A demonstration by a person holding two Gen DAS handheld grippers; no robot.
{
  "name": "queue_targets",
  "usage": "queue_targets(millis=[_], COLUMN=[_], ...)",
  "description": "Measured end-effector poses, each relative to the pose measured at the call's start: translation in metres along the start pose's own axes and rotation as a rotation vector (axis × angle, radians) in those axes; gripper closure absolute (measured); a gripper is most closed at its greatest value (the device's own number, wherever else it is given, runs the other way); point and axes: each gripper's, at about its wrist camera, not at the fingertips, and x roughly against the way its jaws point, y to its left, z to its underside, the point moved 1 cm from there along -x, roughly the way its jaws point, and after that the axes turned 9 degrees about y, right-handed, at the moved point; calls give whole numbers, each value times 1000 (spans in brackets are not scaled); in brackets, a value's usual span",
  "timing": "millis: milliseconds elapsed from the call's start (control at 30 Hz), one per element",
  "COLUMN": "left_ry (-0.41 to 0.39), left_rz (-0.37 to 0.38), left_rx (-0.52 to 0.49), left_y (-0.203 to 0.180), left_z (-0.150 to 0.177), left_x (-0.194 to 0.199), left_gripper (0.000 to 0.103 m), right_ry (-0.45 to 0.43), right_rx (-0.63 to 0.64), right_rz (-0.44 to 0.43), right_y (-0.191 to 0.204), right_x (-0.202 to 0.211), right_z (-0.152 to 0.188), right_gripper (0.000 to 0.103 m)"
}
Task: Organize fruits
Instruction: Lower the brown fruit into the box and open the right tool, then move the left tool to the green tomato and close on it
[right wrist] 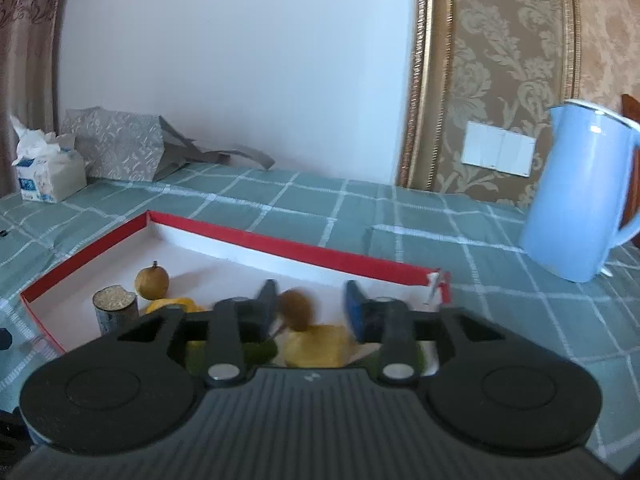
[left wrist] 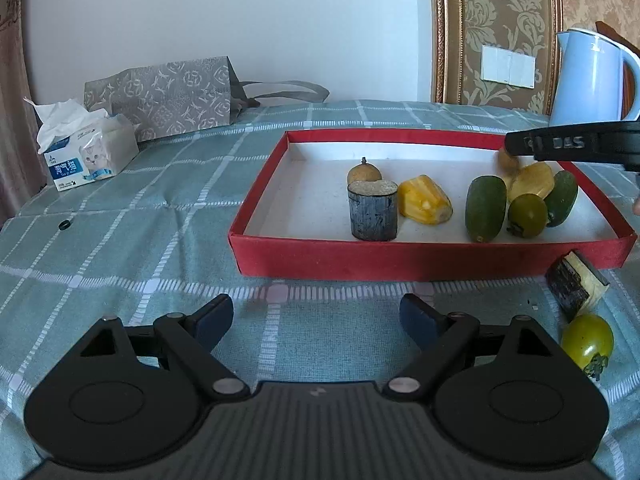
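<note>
- Red cardboard tray [left wrist: 432, 258] holds most of the fruit: at its left a brown longan [left wrist: 363, 172], a dark cane segment [left wrist: 374, 210] and a yellow jackfruit piece [left wrist: 425, 203]. The tall cane segment may topple if bumped.
- The left gripper [left wrist: 316, 320] hovers over the checked tablecloth [left wrist: 120, 240], jaws spread wide and empty.
- The right gripper [right wrist: 311, 310] sits over the tray, jaws apart; a blurred brown fruit [right wrist: 296, 308] lies between them, apparently loose. It may roll off the crowded pile.
- 2 items lie outside at right: a cut cane piece [left wrist: 576, 286] and a green round fruit [left wrist: 587, 342], which may roll when approached.
</note>
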Motion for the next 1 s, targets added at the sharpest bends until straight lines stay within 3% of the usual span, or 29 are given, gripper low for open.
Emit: queue_targets(millis=[167, 233, 300, 567, 767, 900, 1000], left_ry=[-7, -16, -32, -38, -51, -80, -94], left_rz=[6, 19, 30, 56, 94, 173, 224], left_rx=[1, -4, -13, -47, -46, -33, -42], left_y=[0, 0, -1, -9, -12, -15, -26], left_z=[1, 2, 3, 6, 15, 24, 28], left_x=[1, 3, 5, 8, 20, 38, 50], left_gripper=[12, 12, 12, 12, 12, 12, 12], right_ry=[-35, -41, -57, 23, 38, 15, 6], right_rx=[-50, -73, -104, -186, -246, -239, -249], right_rz=[-7, -10, -2, -6, -58, -31, -42], right_y=[-18, -28, -39, -68, -76, -75, -75], right_x=[32, 48, 62, 73, 74, 78, 81], right_z=[8, 17, 30, 73, 80, 80, 80], right_gripper=[54, 48, 35, 34, 33, 15, 9])
